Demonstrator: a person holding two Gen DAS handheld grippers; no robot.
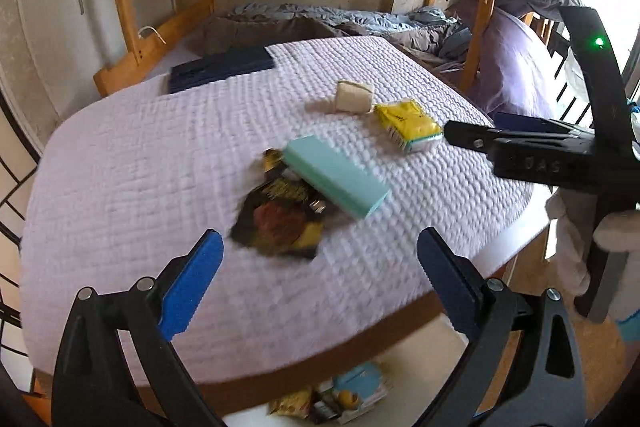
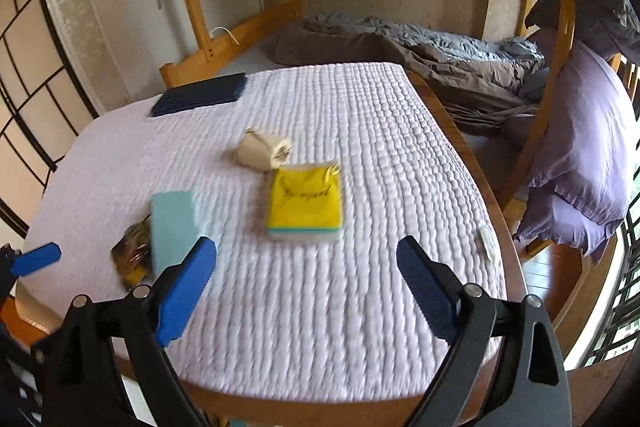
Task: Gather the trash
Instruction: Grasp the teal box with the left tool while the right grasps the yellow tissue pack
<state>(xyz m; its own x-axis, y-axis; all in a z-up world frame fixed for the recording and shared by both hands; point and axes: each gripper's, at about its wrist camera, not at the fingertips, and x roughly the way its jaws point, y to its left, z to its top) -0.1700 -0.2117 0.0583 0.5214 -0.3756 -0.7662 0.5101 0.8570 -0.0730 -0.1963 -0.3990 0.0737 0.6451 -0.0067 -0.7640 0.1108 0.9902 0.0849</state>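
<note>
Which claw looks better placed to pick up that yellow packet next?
Probably the right claw: open and empty, with the yellow packet straight ahead between its fingers. The left claw, also open, faces the dark wrapper and teal box instead.

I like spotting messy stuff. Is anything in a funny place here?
Yes. A green box lies tilted on top of a dark wrapper on the quilt, and more packets lie on the floor below.

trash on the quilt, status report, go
Left tongs open, empty. Right tongs open, empty. Dark snack wrapper partly under teal box; yellow tissue pack and cream packet uncollected. Nothing blocking.
</note>
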